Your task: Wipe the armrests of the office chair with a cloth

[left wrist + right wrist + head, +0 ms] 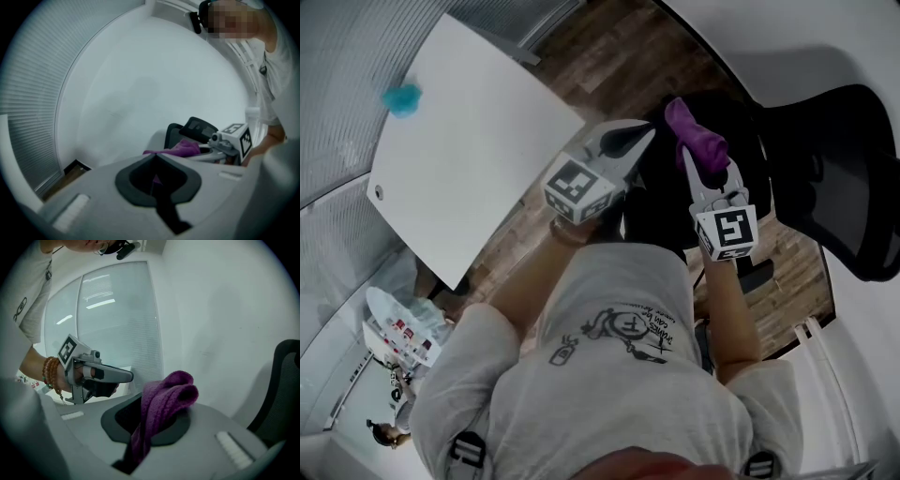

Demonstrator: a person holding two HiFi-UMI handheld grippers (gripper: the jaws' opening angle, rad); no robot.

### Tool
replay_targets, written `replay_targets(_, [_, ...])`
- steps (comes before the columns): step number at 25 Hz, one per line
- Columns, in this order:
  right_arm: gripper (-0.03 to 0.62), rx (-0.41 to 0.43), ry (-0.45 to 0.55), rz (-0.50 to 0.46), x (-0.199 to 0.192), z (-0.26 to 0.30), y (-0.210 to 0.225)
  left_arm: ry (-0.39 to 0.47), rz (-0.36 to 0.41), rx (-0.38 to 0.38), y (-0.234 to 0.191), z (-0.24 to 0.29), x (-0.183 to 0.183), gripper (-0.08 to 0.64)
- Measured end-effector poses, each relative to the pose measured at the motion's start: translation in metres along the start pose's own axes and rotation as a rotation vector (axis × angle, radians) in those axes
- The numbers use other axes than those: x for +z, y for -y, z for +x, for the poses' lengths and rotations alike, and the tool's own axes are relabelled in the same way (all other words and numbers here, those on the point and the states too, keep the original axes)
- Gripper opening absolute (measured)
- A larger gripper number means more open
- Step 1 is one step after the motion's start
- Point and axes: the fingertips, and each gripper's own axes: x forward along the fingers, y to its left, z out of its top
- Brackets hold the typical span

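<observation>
Our right gripper (687, 161) clamps a purple cloth (697, 134); our left gripper (639, 141) is closed, empty. We should press the cloth flat along an armrest of the chair (848, 169), seemingly hidden below.

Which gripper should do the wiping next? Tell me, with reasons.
Right. The right gripper is shut on the purple cloth and looks nearer the chair; the left gripper is shut and holds nothing.

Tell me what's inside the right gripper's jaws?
A purple cloth, pinched in the right gripper, its folded end sticking out. The part down between the jaws is hidden.
</observation>
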Motion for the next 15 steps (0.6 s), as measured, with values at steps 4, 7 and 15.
replay_targets(4, [0.026,0.002,-0.026,0.005,-0.016,0.022,0.013,-0.002,-0.018,0.013,-0.023,0.012,-0.013,0.0])
replay_targets(7, [0.026,0.002,-0.047,0.011,-0.032,0.039,0.022,-0.013,-0.023,0.008,-0.036,0.023,-0.026,0.0])
replay_targets(15, [0.026,-0.001,-0.133,0.073,-0.091,0.08,0.038,-0.048,-0.049,0.0,-0.061,0.042,-0.061,0.0])
